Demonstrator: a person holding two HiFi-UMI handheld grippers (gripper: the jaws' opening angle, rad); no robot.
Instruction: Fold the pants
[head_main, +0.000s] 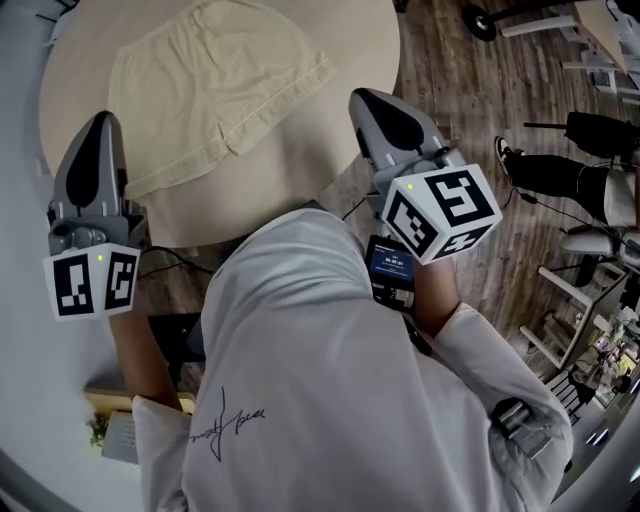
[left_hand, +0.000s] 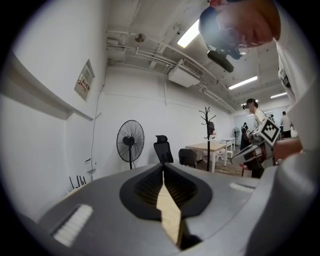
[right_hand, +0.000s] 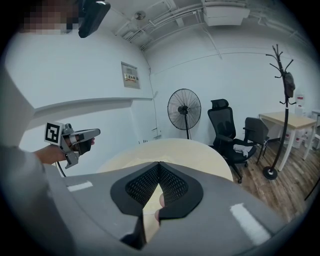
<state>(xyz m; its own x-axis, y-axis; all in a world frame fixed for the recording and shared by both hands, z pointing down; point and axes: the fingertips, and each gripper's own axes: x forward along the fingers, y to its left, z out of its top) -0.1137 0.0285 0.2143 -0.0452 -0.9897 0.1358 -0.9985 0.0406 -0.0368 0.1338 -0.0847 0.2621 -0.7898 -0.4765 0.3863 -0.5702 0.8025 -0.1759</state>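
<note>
Pale yellow pants lie folded over on the round beige table, spread across its left and middle part. My left gripper hovers at the table's near left edge, just left of the pants, with its jaws shut and nothing in them. My right gripper is over the table's near right edge, right of the pants' hem, also shut and empty. In the left gripper view the shut jaws point out into the room. In the right gripper view the shut jaws point across the table, with the left gripper at the left.
A standing fan, an office chair and a coat rack stand beyond the table. Seated people's legs and furniture fill the wooden floor to the right. A white wall runs along the left.
</note>
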